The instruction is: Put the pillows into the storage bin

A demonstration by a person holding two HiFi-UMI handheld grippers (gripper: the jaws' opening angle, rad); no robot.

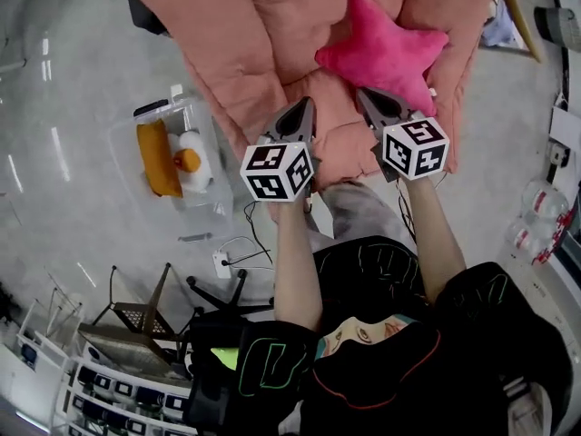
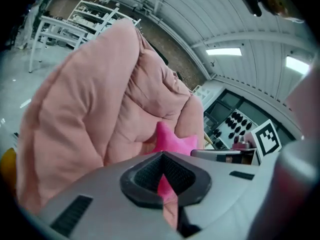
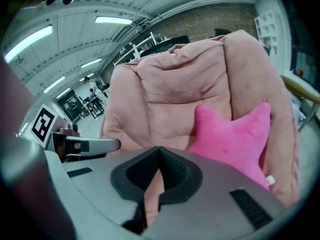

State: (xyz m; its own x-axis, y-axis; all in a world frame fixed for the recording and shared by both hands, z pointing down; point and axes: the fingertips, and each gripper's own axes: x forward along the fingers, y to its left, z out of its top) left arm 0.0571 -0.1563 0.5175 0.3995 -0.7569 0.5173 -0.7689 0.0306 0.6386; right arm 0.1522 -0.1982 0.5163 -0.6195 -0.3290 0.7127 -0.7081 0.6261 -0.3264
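A bright pink star-shaped pillow (image 1: 381, 54) lies on the seat of a salmon-pink padded armchair (image 1: 245, 34); it also shows in the left gripper view (image 2: 172, 143) and the right gripper view (image 3: 235, 141). My left gripper (image 1: 304, 105) hovers shut and empty over the seat, left of the star. Beside it my right gripper (image 1: 365, 96) is shut and empty too, its tip just below the star's lower edge. On the floor to the left stands a clear storage bin (image 1: 145, 130) that holds an orange pillow (image 1: 156, 157) and a white plush (image 1: 192, 157).
A white power strip with a black cable (image 1: 222, 262) lies on the floor in front of the person. A folding stand (image 1: 136, 316) and white shelving (image 1: 109, 393) sit at lower left. Clear bottles (image 1: 536, 216) stand at the right edge.
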